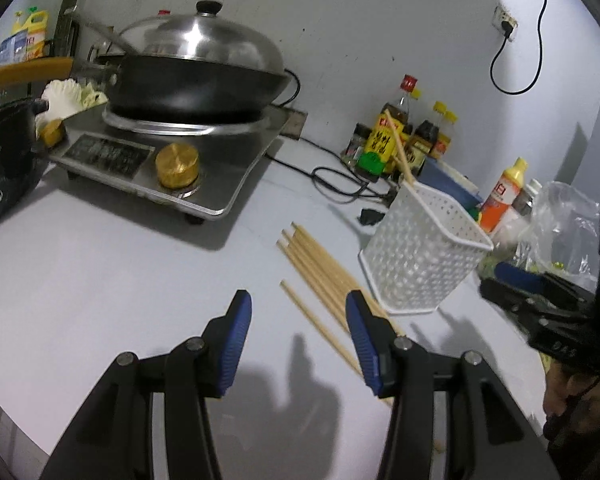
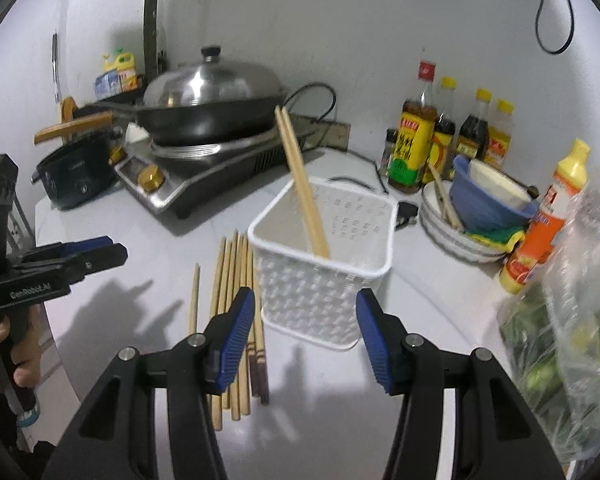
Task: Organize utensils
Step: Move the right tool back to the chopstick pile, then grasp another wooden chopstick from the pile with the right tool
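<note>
Several wooden chopsticks [image 1: 320, 276] lie loose on the white counter, left of a white perforated utensil basket [image 1: 420, 248]. The same chopsticks [image 2: 236, 284] and basket [image 2: 324, 264] show in the right wrist view, with two chopsticks [image 2: 304, 184] standing in the basket. My left gripper [image 1: 298, 320] is open and empty above the counter, its right finger over the loose chopsticks. My right gripper [image 2: 306, 320] is open and empty, just in front of the basket. The right gripper also shows at the right edge of the left wrist view [image 1: 540, 292].
An induction cooker [image 1: 172, 160] with a lidded black wok [image 1: 196, 76] stands at the back left. Sauce bottles [image 2: 440, 140] line the wall. Stacked bowls [image 2: 476, 208], an orange bottle [image 2: 544, 220] and a plastic bag of greens [image 2: 572, 300] crowd the right. A cable [image 1: 340, 184] lies behind the basket.
</note>
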The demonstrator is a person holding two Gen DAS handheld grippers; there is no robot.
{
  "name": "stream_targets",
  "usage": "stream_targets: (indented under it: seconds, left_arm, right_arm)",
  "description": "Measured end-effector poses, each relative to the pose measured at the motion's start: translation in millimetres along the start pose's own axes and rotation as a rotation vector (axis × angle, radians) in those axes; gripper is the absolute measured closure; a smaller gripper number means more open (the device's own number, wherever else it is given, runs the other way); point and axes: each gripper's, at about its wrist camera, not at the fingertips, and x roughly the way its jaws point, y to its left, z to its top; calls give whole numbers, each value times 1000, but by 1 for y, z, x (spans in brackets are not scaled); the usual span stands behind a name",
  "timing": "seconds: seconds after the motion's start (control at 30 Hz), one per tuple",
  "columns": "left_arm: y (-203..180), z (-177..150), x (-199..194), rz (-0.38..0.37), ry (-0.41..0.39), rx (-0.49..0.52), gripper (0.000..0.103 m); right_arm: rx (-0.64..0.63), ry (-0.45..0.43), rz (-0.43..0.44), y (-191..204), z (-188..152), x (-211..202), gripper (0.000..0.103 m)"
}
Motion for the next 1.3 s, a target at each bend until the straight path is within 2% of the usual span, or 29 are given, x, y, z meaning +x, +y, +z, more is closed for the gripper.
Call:
stream_targets:
  seconds: [0.03,0.1,0.2,0.43,0.6,0.73,0.8,0.83,1.03,1.3]
  left_arm:
    - [3,-2,1,2,5,-3,54]
    - [8,-6,1,6,7,-10,54]
    - [16,-10,2,15,14,-26,54]
    - [29,-21,5,20,40,-56,54]
    - [37,-23,4,27,40,-73,54]
    - [39,-24,4,26,43,-75,54]
    - [37,-24,4,25,46,-73,54]
    - [37,-24,4,24,47,-71,54]
    - [33,-26,3,30,52,-63,54]
    - [15,-33,12,16,84,-34,51]
  right_arm:
    - [0,18,5,2,-4,6,53]
    - [-5,56,8,5,-11,20,62]
    - [-5,119,21,10,-20,44,69]
    - [11,202,38,13,-32,84,69]
    - [7,225,61,18,-33,100,77]
    - [-1,229,66,21,-34,105,83]
    - [-4,230,81,22,-34,104,94]
    - [-8,231,84,24,-34,103,95]
    - [-34,235,104,33,-39,95,97]
    - [-41,252,106,25,-61,70,97]
